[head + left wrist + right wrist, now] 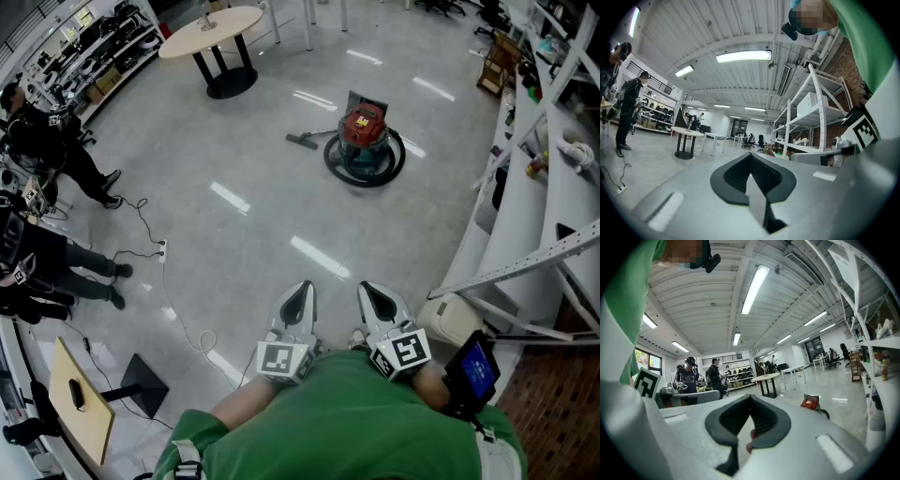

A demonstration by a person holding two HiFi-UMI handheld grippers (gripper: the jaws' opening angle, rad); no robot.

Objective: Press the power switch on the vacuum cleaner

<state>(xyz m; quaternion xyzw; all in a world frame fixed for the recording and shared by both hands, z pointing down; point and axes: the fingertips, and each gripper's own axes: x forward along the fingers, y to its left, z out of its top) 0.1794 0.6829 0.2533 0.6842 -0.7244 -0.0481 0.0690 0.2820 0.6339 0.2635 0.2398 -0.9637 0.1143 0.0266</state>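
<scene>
Although the task is to press the power switch, the work stands at the approach: the red-topped canister vacuum cleaner (364, 139) sits on the open floor at the far middle, well apart from the person. Its black hose (397, 161) loops around its base, and its floor nozzle (302, 142) lies just to its left. The switch itself is too small to make out from here.

Both tongs are held side by side at the near edge, close against the person's green shirt (356, 422), tips pointing to the far side. The left gripper (298, 298) has its jaws brought fully together with nothing between them. The right gripper (377, 298) is likewise closed up and empty. In the right gripper view the vacuum shows small, low and to the right of the jaws.

As I judge it, the next move calls for walking straight across the bare floor toward the vacuum. The white shelving (525, 197) runs along the right. The power strip (162, 249) with its trailing cable lies near left, off the direct line, and the round table (211, 33) stands far left. Once the person is over the canister, the switch must be found, probably on the red top. One gripper, jaws kept together as a blunt tip, can then come down squarely on it. The canister may roll under a slanted push, so a straight downward press seems wise.
</scene>
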